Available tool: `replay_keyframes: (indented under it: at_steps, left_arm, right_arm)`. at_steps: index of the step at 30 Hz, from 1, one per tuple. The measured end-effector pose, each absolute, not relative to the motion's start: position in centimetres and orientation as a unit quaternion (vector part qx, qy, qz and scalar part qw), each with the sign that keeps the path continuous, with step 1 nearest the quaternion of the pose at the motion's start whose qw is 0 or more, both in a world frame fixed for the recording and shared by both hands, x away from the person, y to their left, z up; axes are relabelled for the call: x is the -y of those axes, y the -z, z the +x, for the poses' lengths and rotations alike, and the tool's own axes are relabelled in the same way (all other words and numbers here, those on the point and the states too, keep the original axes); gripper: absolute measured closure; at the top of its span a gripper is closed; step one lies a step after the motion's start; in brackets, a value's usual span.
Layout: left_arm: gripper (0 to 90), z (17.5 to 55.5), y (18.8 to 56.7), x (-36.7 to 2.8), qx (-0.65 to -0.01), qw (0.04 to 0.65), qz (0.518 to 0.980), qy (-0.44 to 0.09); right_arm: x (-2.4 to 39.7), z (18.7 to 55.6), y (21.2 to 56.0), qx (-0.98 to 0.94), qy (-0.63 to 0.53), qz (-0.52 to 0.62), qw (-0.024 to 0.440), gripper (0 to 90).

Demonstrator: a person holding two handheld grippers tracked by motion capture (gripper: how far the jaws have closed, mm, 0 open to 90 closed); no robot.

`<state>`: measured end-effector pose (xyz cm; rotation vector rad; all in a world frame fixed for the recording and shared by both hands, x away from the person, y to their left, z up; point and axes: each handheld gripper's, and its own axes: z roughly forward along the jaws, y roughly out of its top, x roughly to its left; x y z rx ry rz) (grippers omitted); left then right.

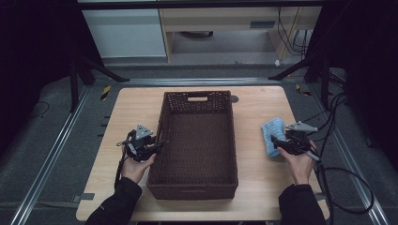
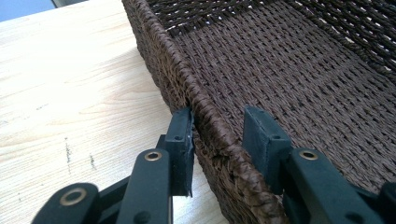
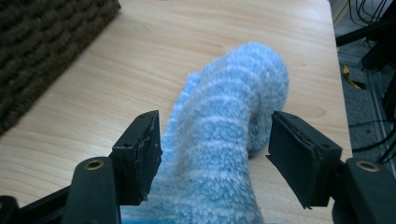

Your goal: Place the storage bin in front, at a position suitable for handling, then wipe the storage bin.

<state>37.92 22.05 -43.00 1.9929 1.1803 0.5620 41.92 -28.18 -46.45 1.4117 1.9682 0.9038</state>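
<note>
Light wooden table (image 1: 263, 173). Blue fuzzy sock (image 3: 224, 140) lies between my right gripper (image 3: 212, 158)'s wide jaws, untouched. My left gripper (image 2: 217, 140) straddles the wicker basket (image 2: 210, 126)'s wall, one pad touching.

The high view is dim: black surroundings swallow both side edges, while the pale rectangular wooden table (image 1: 263, 178) catches soft overhead light and the dark brown woven wicker basket (image 1: 199, 140) reads murky inside. Both gripper views are brighter and evenly lit, with short soft shadows. The fluffy light-blue striped sock (image 3: 224, 154) looks slightly soft up close, perhaps out of focus.
</note>
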Motion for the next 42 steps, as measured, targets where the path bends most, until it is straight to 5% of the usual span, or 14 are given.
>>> replay_keyframes:
  at_steps: [8, 10, 15, 42]
  left_arm:
    - [65.3, 38.4, 42.9, -22.5, -0.464, 0.372, 0.775, -0.213]
    - [65.6, 38.5, 42.9, -22.6, -0.463, 0.371, 0.777, -0.211]
    - [66.0, 38.6, 42.9, -22.6, -0.458, 0.372, 0.779, -0.210]
    - [68.0, 39.8, 42.9, -23.3, -0.443, 0.382, 0.786, -0.200]
  right_arm:
    - [28.1, 42.4, 47.9, -0.741, -0.321, 0.532, 0.256, 42.0]
    - [28.0, 42.5, 48.1, -0.745, -0.321, 0.529, 0.251, 53.3]
    - [27.9, 42.5, 48.0, -0.747, -0.323, 0.527, 0.246, 64.9]
    - [24.4, 42.9, 43.1, -0.736, -0.407, 0.464, 0.279, 66.0]
